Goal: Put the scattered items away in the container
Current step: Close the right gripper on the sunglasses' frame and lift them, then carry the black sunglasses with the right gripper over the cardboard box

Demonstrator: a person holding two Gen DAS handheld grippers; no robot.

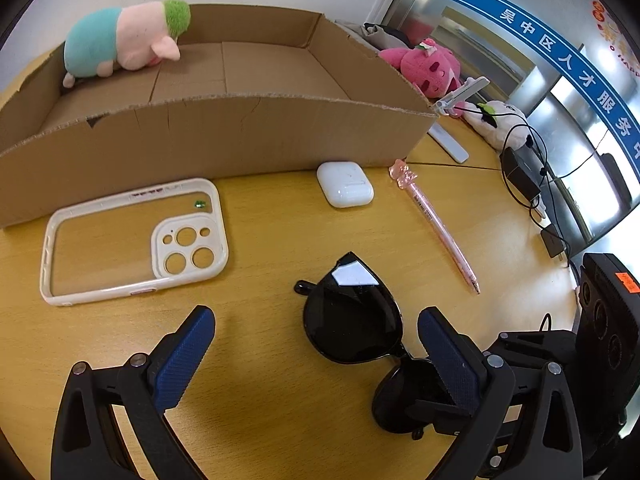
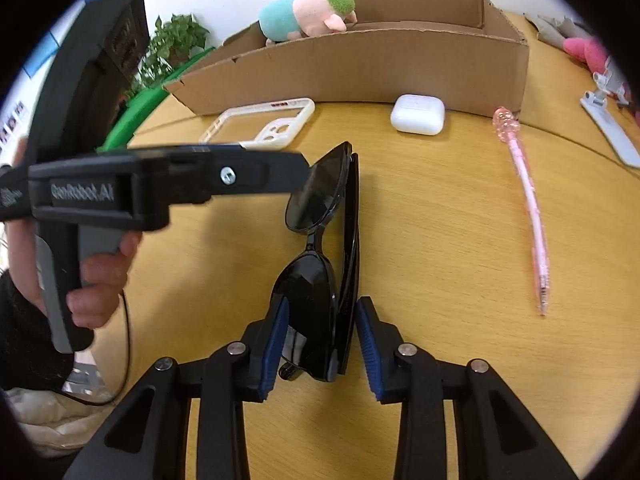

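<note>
In the left wrist view, the left gripper (image 1: 316, 356) stood with jaws wide, released, over the sunglasses (image 1: 352, 312) on the surface (image 1: 280, 420). In the right wrist view, the right gripper (image 2: 322, 340) straddled the folded sunglasses (image 2: 320, 280); whether the jaws pinched them I cannot tell. The cardboard box (image 2: 360, 68) stood beyond.

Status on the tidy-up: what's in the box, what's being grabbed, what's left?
Done: only the plush pig lies in the cardboard box. In hand: the right hand-held gripper straddles the folded black sunglasses; contact unclear. Left on the wooden table: white phone case, white earbud case, pink pen.
</note>
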